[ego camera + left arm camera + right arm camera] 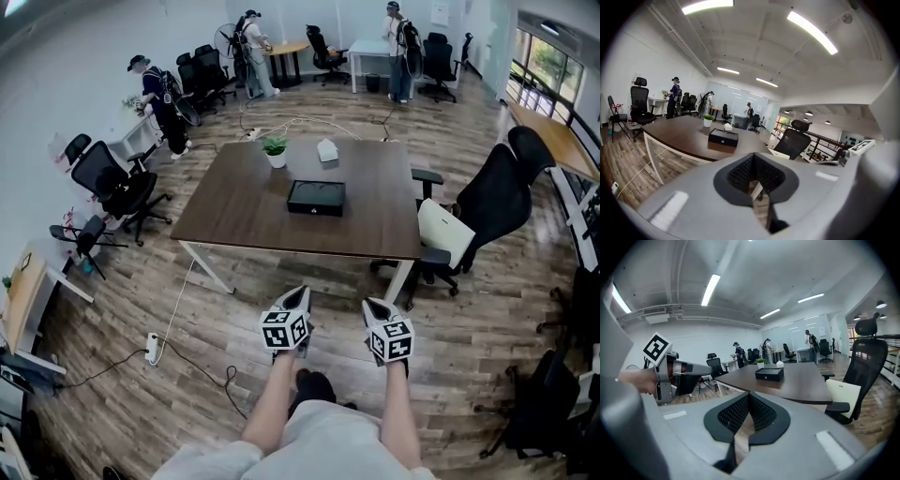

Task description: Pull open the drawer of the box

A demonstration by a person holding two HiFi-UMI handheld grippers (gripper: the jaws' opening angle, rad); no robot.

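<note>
While left gripper (300, 292) and right gripper (371, 303) hover closed, box (316, 197) sits well ahead

Table (234, 220) at centre, standing on the floor (309, 281). Box (316, 197) on the table, near its middle. Potted plant (275, 150) at 11 o'clock from the box and tissue box (327, 150) at 12 o'clock, both on the table's far half. Office chair (487, 202) at 3 o'clock from the table, just beside its edge; two further chairs (112, 183) at 9 o'clock. Left tongs (300, 292) and right tongs (373, 304) side by side at 6 o'clock, over the floor, apart from the table. Power strip (153, 349) on the floor at 7 o'clock.
</note>
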